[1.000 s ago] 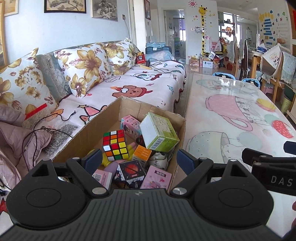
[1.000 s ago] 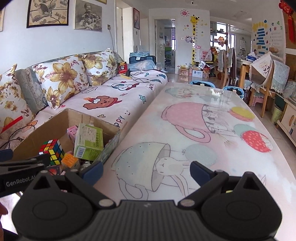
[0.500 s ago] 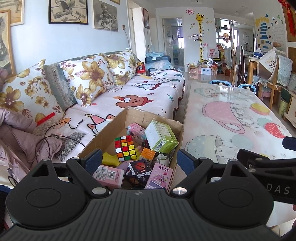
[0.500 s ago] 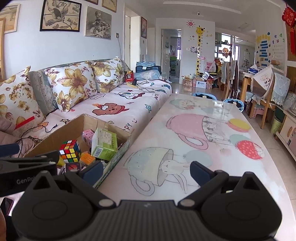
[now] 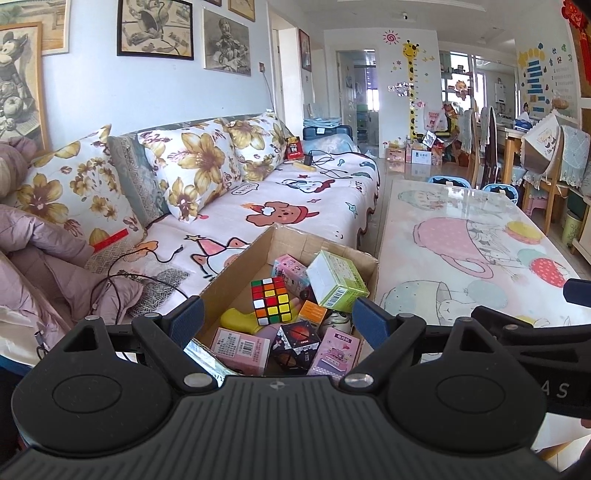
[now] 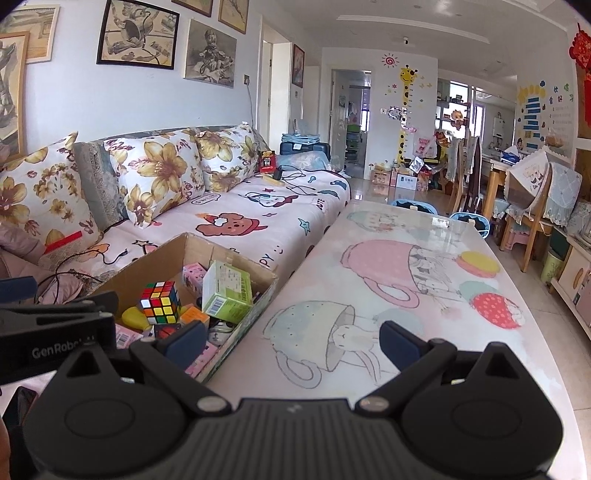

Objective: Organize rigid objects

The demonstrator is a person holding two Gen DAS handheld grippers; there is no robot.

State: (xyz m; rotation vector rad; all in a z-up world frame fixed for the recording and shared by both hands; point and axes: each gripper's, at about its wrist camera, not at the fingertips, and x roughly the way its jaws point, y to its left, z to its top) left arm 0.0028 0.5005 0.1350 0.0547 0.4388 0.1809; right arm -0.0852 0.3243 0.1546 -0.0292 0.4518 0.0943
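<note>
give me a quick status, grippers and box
Left gripper open, empty, above cardboard box. Right gripper open, empty, over table. Puzzle cube on top, nothing blocking.

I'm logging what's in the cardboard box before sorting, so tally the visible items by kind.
Pink boxes: 3
Green box: 1
Orange box: 1
Rubik's cube: 1
Black patterned cube: 1
Yellow item: 1
Total: 8 visible; more may be buried.

Home living room, floral-cushioned sofa (image 5: 295, 199), framed pictures (image 6: 138, 35)
</note>
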